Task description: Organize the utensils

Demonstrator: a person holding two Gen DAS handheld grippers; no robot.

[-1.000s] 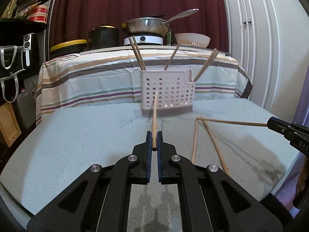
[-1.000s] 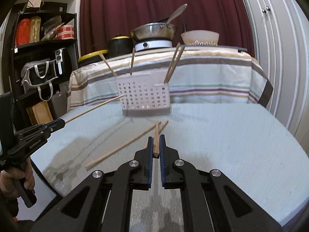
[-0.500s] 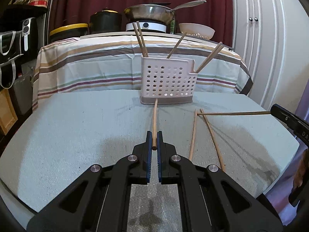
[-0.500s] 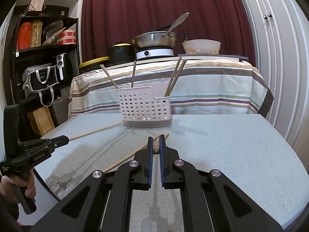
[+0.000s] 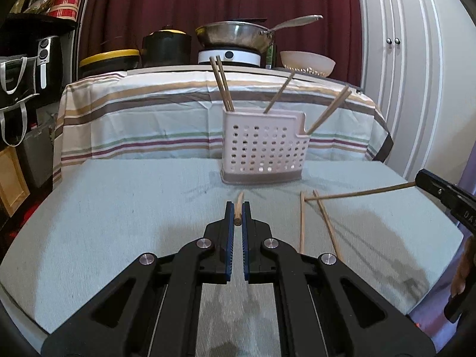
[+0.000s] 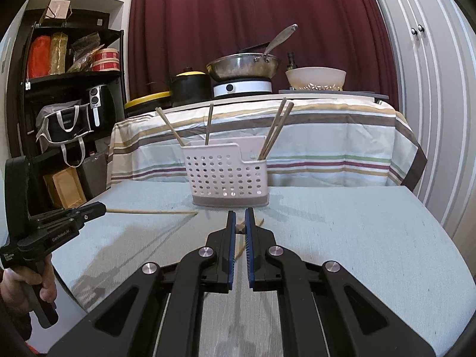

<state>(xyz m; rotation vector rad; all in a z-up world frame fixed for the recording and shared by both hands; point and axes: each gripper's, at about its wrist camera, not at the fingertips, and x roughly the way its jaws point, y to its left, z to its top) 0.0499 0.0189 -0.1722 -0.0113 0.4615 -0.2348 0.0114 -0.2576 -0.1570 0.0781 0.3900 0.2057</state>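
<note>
Nearest in the left wrist view, the left tongs [image 5: 238,212] are clamped on the butt of a wooden chopstick [image 5: 239,208] that points straight ahead toward the perforated white utensil caddy [image 5: 263,148]; its tip looks low, near or on the pale blue-grey worktop [image 5: 119,223], though contact cannot be told from here. In the right wrist view the right tongs [image 6: 240,223] are likewise clamped on the square end of a second chopstick [image 6: 239,228], seen from the left camera as a long stick [image 5: 357,192] reaching in from the right with its far tip close to the two loose chopsticks [image 5: 315,223] lying on the worktop. Both held sticks are gripped at the very end, so they will probably swing easily; judging by this, the step in hand is carrying them to the caddy, and it would go best by lifting each tip clear of the cloth first, then tilting the stick toward upright before lowering it through the open top. The right stick should rise away from the loose pair without dragging them. The caddy already holds several chopsticks leaning outward [image 5: 223,87], so aiming for a free gap between them should avoid a snag. Beyond stands a striped-cloth table with a wok [image 5: 235,34] and bowl [image 5: 306,62].
</note>
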